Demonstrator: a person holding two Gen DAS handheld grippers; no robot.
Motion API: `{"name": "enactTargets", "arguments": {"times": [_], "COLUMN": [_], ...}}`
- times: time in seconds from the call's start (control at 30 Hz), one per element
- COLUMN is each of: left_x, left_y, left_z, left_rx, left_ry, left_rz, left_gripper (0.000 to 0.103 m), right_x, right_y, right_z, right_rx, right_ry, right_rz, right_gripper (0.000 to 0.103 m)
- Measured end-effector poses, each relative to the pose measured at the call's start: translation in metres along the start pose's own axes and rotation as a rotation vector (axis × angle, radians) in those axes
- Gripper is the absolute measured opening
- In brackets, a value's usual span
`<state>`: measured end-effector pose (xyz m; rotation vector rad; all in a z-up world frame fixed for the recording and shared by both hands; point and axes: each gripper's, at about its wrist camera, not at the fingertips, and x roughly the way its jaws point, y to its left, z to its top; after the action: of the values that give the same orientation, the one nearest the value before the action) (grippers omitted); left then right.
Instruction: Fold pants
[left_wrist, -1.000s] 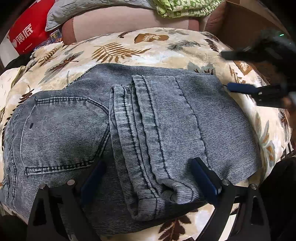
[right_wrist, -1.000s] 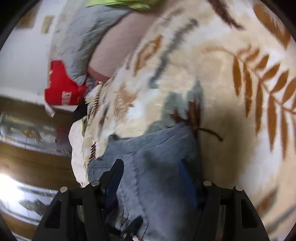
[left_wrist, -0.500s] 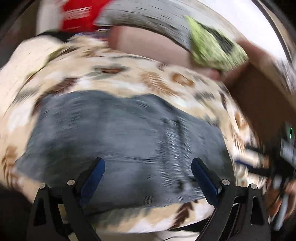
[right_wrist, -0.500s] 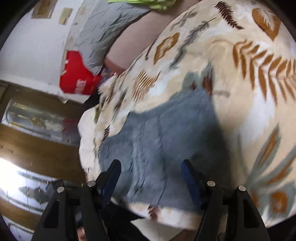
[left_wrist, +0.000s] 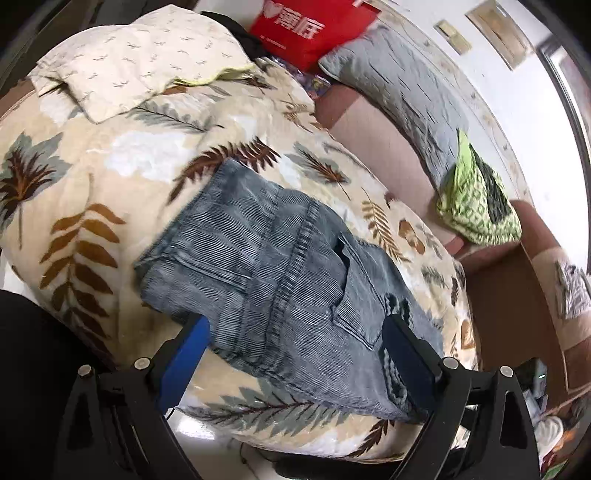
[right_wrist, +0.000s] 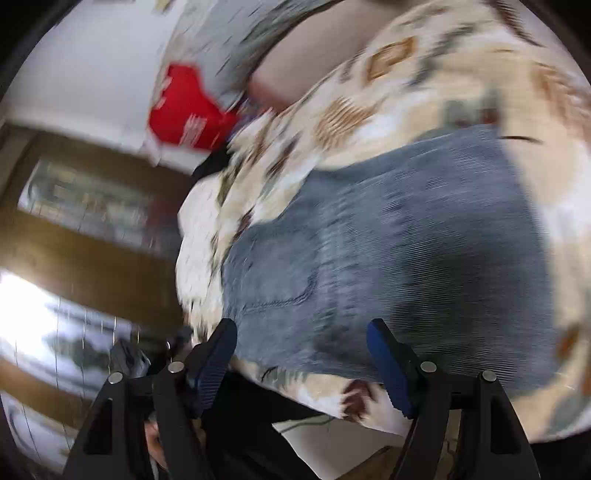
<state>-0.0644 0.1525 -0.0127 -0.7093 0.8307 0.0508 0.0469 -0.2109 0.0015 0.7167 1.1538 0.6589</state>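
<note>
The grey-blue pants (left_wrist: 280, 280) lie folded into a compact rectangle on a leaf-print blanket (left_wrist: 92, 229), back pocket and seams facing up. My left gripper (left_wrist: 295, 334) hangs open just short of the near edge of the fold, its blue pads apart and pressing on nothing. In the blurred right wrist view the same folded pants (right_wrist: 388, 258) fill the middle. My right gripper (right_wrist: 301, 338) is off their near edge, its jaws opening, with no cloth caught between the pads.
A red bag (left_wrist: 310, 29), a grey pillow (left_wrist: 399, 88) and a green patterned cloth (left_wrist: 476, 206) sit along the brown sofa back (left_wrist: 369, 136). A cream cloth (left_wrist: 122, 70) lies on the blanket's far left. The blanket drops off at its near edge.
Both grippers have drawn back from the pants, which now show as a whole folded bundle. The left view has rolled and swung sideways. The right gripper's fingers stand wider apart.
</note>
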Motion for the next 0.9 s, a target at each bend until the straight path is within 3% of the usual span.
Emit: {"name": "enactTargets", "arguments": {"times": [0.1, 0.13, 0.27, 0.53, 0.63, 0.73, 0.8, 0.87, 0.9], "left_x": [-0.003, -0.006, -0.004, 0.032, 0.034, 0.040, 0.044, 0.048, 0.048], "left_y": [0.018, 0.027, 0.053, 0.084, 0.081, 0.075, 0.077, 0.080, 0.079], "left_z": [-0.003, -0.004, -0.004, 0.004, 0.012, 0.020, 0.025, 0.025, 0.026], "left_rx": [-0.099, -0.125, -0.244, -0.441, -0.437, -0.426, -0.443, -0.469, -0.468], "left_ry": [-0.002, 0.006, 0.015, 0.087, 0.062, 0.053, 0.047, 0.047, 0.046], "left_rz": [0.038, 0.035, -0.005, -0.116, -0.144, -0.138, -0.133, -0.127, -0.127], "left_gripper": [0.094, 0.094, 0.094, 0.093, 0.092, 0.080, 0.079, 0.078, 0.078], "right_x": [0.047, 0.041, 0.031, 0.061, 0.077, 0.099, 0.117, 0.136, 0.151], "right_y": [-0.026, -0.027, 0.000, 0.051, 0.064, 0.070, 0.069, 0.063, 0.052], "right_z": [-0.008, -0.007, 0.001, 0.002, 0.003, 0.014, 0.024, 0.029, 0.029], "right_rx": [0.056, 0.075, 0.012, -0.081, -0.084, -0.027, 0.015, 0.035, 0.075], "right_ry": [0.106, 0.047, 0.030, 0.088, 0.122, 0.153, 0.182, 0.224, 0.265], "right_rz": [-0.099, -0.080, -0.159, -0.100, -0.047, 0.017, 0.044, 0.004, -0.064], "right_gripper": [0.077, 0.077, 0.077, 0.077, 0.077, 0.077, 0.077, 0.079, 0.079]}}
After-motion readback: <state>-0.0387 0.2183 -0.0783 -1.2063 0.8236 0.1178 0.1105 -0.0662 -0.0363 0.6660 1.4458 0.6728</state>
